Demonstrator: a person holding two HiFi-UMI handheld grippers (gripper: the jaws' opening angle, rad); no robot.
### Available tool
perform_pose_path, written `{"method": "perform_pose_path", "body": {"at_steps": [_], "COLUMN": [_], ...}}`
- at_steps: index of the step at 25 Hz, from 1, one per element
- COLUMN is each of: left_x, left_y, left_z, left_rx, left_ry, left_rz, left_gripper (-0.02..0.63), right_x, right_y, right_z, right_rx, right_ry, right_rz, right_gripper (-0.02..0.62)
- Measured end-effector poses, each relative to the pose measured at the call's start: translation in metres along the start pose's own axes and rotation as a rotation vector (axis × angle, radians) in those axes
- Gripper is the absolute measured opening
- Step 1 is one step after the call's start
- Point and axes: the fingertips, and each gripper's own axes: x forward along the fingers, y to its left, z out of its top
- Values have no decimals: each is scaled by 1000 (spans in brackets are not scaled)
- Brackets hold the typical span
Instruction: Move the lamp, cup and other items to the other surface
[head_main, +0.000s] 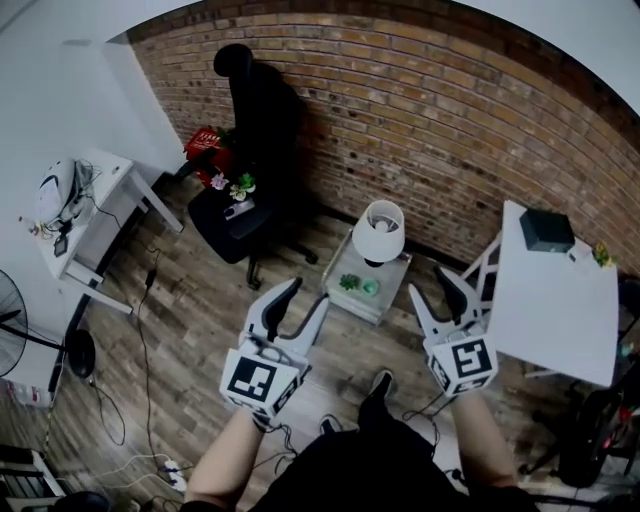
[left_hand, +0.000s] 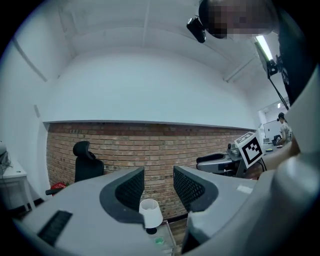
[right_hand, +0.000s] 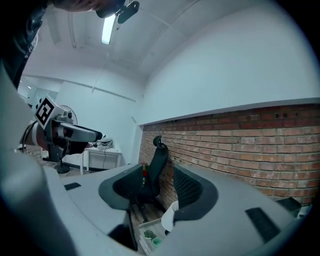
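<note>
White-shaded lamp (head_main: 380, 230) stands on a low stand (head_main: 392, 282) by the brick wall, with a green cup (head_main: 370, 288) and a small plant (head_main: 349, 283) just in front of the lamp on the same top. Short of the lamp, the left gripper (head_main: 310, 292) and right gripper (head_main: 428, 282) hang level, jaws apart with nothing between them. The step looks like the reach for the lamp. It would go best by taking the dark base or stem under the shade, not the shade itself, which would likely crush or slip. Lift it straight up so it clears the cup, and keep it upright. The white desk (head_main: 550, 310) right of the lamp, bearing a dark box (head_main: 546, 230), seems the likely destination.
</note>
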Motion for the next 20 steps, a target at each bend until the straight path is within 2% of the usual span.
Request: {"method": "perform_pose_path", "body": {"at_steps": [4,8,11,14,17,20], "left_x": [49,101,137,166,187,205], "left_y": [10,9,3,4,7,13], "left_z": [-10,-18,-17,-17,-21,-17], "left_rx": [-10,-55,-50,-36,-26,-24], "left_ry": [42,78,104,96,149,122], "left_rz": [23,53,64,64,56,34], "left_gripper": [181,181,181,181,181,181], "right_x": [31,55,71,88,101,112], "right_y": [-48,-101,-135,-155,-171,-183], "right_z": [-18,-34,-45,-54,-64,-68], "right_rx": [38,46,73,96,125,129], "right_ry": [0,-9,-1,3,22,15], "right_rz": [9,33,54,79,82,87], "right_gripper": [201,204,201,202,202,199]}}
